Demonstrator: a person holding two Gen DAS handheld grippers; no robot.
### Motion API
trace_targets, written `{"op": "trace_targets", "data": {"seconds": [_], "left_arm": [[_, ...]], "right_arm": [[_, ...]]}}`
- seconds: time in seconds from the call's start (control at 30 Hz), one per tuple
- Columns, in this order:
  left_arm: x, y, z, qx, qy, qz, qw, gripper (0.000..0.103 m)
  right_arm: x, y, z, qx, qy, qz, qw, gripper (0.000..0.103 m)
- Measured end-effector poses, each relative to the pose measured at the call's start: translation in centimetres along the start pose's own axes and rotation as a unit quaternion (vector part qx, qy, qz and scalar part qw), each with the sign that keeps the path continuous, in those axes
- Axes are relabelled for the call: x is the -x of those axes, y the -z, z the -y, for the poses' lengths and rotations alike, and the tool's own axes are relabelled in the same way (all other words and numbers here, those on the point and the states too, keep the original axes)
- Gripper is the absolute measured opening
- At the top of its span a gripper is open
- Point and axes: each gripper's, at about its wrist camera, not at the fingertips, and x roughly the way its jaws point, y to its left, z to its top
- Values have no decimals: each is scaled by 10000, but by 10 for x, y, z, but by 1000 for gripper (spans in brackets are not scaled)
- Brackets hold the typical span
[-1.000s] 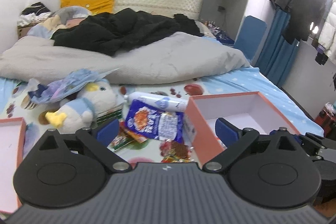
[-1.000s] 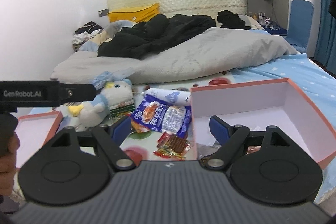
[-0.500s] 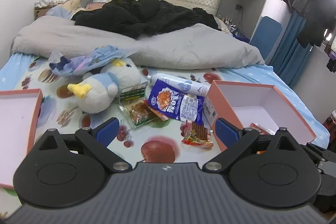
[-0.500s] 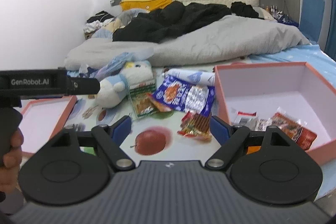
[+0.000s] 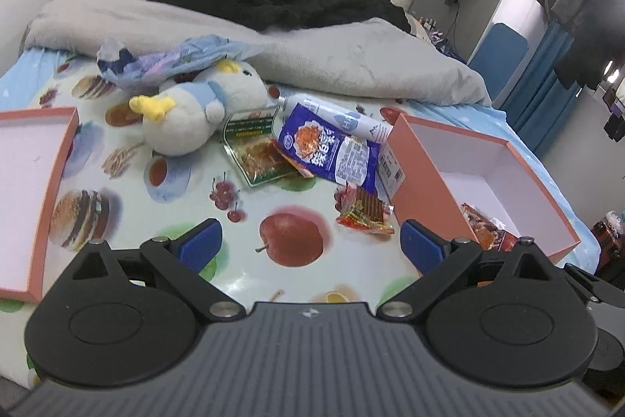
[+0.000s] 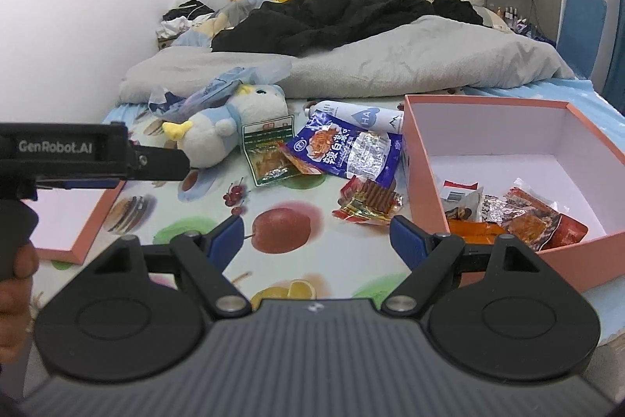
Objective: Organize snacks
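Both tools stand with fingers wide apart and nothing between them.

Left wrist view: the left gripper (image 5: 308, 247) fills the lower part of the frame, its blue pads apart over the fruit-printed sheet (image 5: 291, 241). Just above the right pad lies a small red snack packet (image 5: 363, 212), beside the wall of the pink box (image 5: 424, 190) at the right. A blue snack bag (image 5: 332, 151) and a green-edged packet (image 5: 254, 151) lie in the centre, next to a plush duck (image 5: 195, 116). The box lid (image 5: 58, 178) sits at the left edge.

Right wrist view: the right gripper (image 6: 316, 237) is also open and empty. The box at the right already holds several packets (image 6: 519, 213), so I judge that the loose snacks go there. The red packet (image 6: 369, 202) is nearest, probably the next to take.
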Motion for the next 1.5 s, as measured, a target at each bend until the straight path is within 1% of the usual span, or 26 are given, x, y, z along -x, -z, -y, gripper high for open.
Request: {"op": "trace_targets", "data": {"seconds": [0.17,0.3,0.43,0.57,0.67,0.8,0.83,0.9,1.0,1.1,1.13,1.17,1.2,1.23,1.3,1.4,1.5], "left_arm": [[-10,-2,-8,-5,9,-59,10000,99],[-29,-8,-18,101,54,-107,9999,99],[-53,-17,-27,240,98,-162,9995,99],[-84,-30,-38,390,186,-271,9987,99],[-116,-42,-44,385,207,-372,9983,98],[-165,-58,-53,414,336,-566,9970,98],[-179,-63,-54,424,395,-614,9964,96],[-204,-71,-55,433,475,-715,9954,91],[-240,-81,-55,466,644,-976,9920,80],[-269,-90,-55,561,669,-1255,9882,66],[-277,-92,-55,590,656,-1346,9870,64],[-284,-93,-55,617,635,-1416,9860,63],[-290,-95,-54,640,612,-1478,9851,61],[-296,-96,-54,661,603,-1545,9839,56],[-306,-97,-54,671,607,-1650,9821,50],[-316,-100,-51,640,621,-1738,9807,46],[-323,-99,-47,528,568,-1824,9802,39]], "right_arm": [[-7,1,0,20,23,-72,10000,83],[-20,-4,3,-89,-303,-248,9992,83],[-41,-9,0,12,-208,-334,9992,82],[-70,-14,-2,195,-93,-482,9986,82],[-96,-19,-3,293,-6,-557,9980,82],[-139,-20,-4,396,203,-742,9962,76],[-151,-20,-3,387,271,-830,9954,72],[-174,-19,-2,444,423,-972,9934,72],[-200,-19,-1,561,664,-1141,9897,71],[-218,-23,2,496,749,-1370,9865,71],[-224,-24,3,462,755,-1462,9853,69],[-229,-25,4,448,758,-1528,9843,67],[-234,-27,5,470,781,-1576,9833,67],[-238,-28,5,519,828,-1615,9820,67],[-246,-30,7,572,929,-1652,9802,67],[-255,-34,11,650,1128,-1663,9774,67],[-262,-35,19,517,1183,-1780,9755,67]]}}
